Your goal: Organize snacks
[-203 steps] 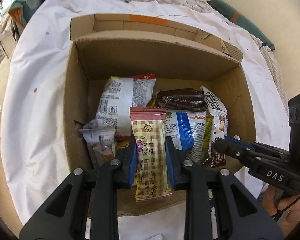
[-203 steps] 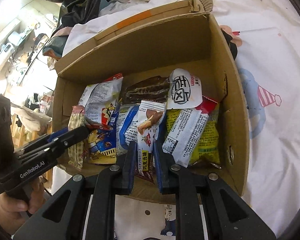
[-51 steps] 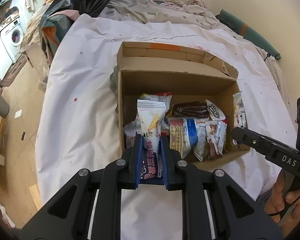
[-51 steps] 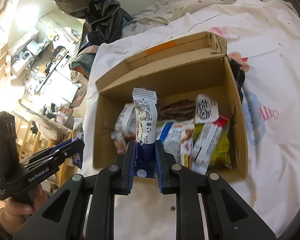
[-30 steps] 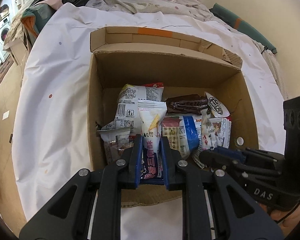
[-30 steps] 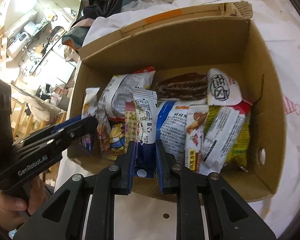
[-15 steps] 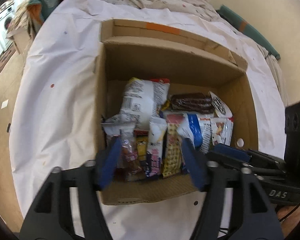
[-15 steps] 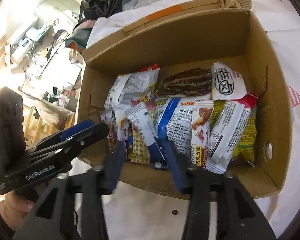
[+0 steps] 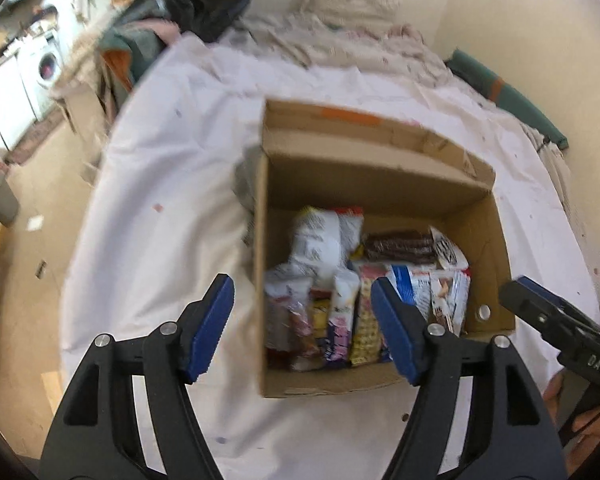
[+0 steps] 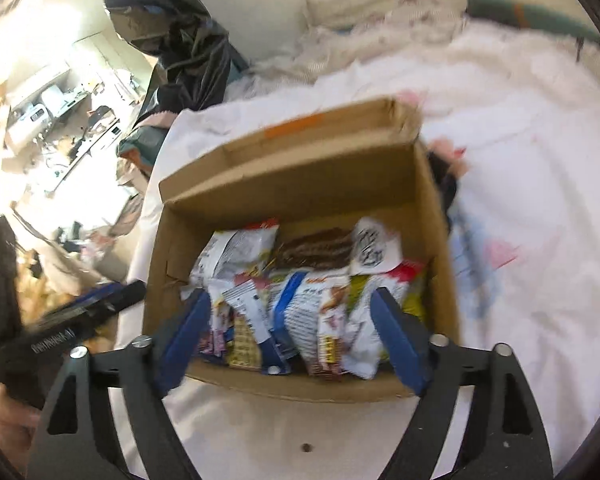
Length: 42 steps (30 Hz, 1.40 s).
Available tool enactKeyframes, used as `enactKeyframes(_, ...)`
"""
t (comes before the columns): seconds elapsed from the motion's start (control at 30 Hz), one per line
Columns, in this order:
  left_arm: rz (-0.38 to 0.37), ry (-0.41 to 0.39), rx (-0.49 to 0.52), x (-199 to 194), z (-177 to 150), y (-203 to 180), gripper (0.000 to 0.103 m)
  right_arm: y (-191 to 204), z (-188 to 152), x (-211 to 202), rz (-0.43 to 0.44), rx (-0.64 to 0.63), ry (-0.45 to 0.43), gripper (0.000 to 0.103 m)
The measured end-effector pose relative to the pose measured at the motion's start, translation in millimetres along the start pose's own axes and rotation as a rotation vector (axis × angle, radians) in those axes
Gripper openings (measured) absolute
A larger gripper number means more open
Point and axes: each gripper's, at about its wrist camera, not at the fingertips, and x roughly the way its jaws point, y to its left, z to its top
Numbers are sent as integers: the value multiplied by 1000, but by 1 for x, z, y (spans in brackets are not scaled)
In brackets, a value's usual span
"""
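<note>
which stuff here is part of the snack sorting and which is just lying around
Part of the job:
- cardboard box
- snack packets standing in it
- left gripper, open
- right gripper, open

Just lying about:
- white sheet
- rumpled bedding
- black bag
- washing machine

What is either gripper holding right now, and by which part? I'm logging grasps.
Nothing. The left gripper and right gripper are both open and empty; the snacks sit in the cardboard box.

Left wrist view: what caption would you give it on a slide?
Open left gripper above a cardboard box of upright snack packets on a white sheet.
</note>
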Motion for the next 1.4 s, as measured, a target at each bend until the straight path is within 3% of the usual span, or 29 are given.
enactKeyframes(0.13,34,-82,-1,-29,-5,7,68,3,-6,-24,-48,-22,-69,96)
enactKeyframes(0.33,64,-186,-19,-68,-26,13,69,4,-17,-48,-73,-25,-97,98)
enactKeyframes(0.37,71,-195,-7,-73,-31,11,71,6,-19,-53,-79,-31,-106,98)
enactKeyframes(0.43,82,-203,10,-79,-40,9,86,10,-24,-61,-95,-46,-122,98)
enactKeyframes(0.57,69,-191,1,-83,-63,5,91,19,-40,-77,-133,-87,-152,98)
enactKeyframes(0.7,77,-178,4,-83,-80,4,103,27,-58,-86,-158,-113,-166,98)
enactKeyframes(0.93,74,-229,55,-98,-94,1,103,44,-80,-95,-175,-182,-184,100)
enactKeyframes(1.1,39,-220,31,-99,-103,2,103,46,-87,-92,-211,-168,-195,100)
enactKeyframes(1.4,69,-250,75,-98,-110,-8,103,49,-92,-83,-216,-173,-181,102)
